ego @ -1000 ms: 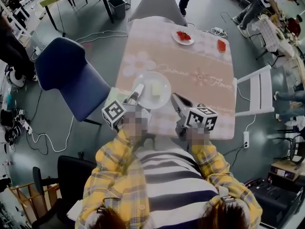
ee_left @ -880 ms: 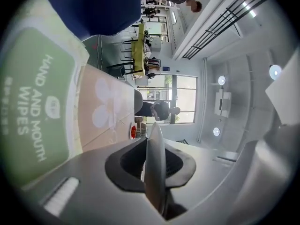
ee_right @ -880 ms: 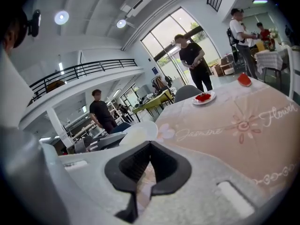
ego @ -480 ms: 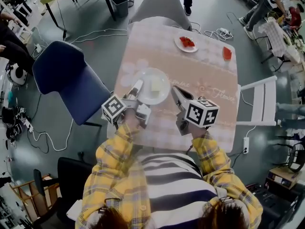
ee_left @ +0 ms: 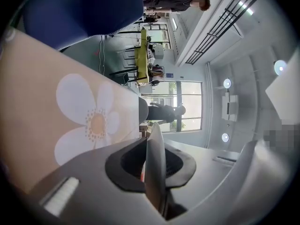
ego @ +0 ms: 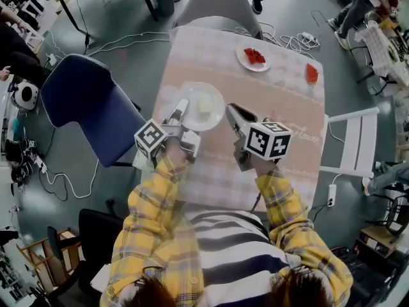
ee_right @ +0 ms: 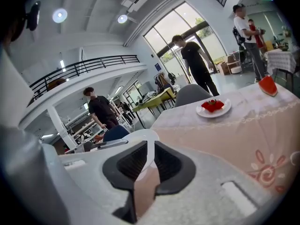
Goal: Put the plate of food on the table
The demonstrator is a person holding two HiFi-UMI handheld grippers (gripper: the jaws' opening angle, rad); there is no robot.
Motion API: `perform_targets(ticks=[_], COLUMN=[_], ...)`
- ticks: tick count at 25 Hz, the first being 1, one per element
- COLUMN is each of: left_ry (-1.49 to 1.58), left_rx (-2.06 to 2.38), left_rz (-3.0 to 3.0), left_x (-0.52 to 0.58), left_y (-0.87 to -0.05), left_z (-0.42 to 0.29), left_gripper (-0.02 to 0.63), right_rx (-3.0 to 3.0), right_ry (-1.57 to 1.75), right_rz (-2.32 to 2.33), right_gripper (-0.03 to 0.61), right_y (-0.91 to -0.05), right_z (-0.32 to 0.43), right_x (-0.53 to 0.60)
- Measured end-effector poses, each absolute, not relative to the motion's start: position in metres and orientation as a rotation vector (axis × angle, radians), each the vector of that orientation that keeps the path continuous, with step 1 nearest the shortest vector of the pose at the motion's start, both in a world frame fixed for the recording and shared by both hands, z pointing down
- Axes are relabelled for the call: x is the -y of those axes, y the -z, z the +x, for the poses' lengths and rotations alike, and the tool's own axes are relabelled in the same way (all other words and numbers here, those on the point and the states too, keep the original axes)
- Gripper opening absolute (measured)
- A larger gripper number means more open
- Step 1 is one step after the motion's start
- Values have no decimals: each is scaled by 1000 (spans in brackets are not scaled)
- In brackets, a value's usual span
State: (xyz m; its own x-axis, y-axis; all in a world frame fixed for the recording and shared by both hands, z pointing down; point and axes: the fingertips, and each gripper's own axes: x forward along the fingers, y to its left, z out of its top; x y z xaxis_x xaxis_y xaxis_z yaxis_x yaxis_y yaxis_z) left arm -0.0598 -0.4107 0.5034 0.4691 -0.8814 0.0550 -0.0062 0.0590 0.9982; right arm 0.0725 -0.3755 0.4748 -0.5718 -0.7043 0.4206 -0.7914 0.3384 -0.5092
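White round plate [ego: 199, 124] with a pale food piece [ego: 206, 104] lies over the pink flowered tablecloth [ego: 255, 88], near-left; the left gripper [ego: 182, 107] pinches its left rim, while the right gripper [ego: 231, 111], jaws narrowly apart, is just beside its right rim

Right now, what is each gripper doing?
Left gripper: jaws shut on the rim of the round white plate.
Right gripper: jaws slightly apart, holding nothing.

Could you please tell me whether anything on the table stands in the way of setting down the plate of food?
Nothing visible does. The plate, held at its rim by the left gripper, is over bare tablecloth. The dish of red food and the red slice lie at the far side, well apart. The right gripper is beside the plate.
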Motion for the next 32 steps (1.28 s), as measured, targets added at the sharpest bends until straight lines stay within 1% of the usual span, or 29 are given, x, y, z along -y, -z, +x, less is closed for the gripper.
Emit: perform_targets(ticks=[5, 19, 25, 29, 30, 32], left_ry=[802, 778, 707, 634, 618, 595], left_rx=[915, 993, 1025, 1042, 1043, 1037], left_rz=[1310, 1262, 1238, 1256, 1267, 1294], left_x=[431, 462, 461, 461, 462, 463], left_y=[-527, -561, -573, -576, -576, -574], left_z=[-69, -72, -72, -72, -72, -70], left_gripper=[26, 28, 31, 31, 36, 77], right_rx=[2440, 2347, 2303, 2279, 2270, 2254], right_ry=[-1083, -1155, -1117, -1014, -1002, -992], right_rz=[1369, 1325, 1238, 1153, 1134, 1100], right_gripper=[40, 46, 51, 48, 46, 43], right_y=[-494, -544, -561, -570, -573, -581], right_z=[65, 52, 40, 29, 27, 23], right_x=[398, 452, 449, 444, 442, 438])
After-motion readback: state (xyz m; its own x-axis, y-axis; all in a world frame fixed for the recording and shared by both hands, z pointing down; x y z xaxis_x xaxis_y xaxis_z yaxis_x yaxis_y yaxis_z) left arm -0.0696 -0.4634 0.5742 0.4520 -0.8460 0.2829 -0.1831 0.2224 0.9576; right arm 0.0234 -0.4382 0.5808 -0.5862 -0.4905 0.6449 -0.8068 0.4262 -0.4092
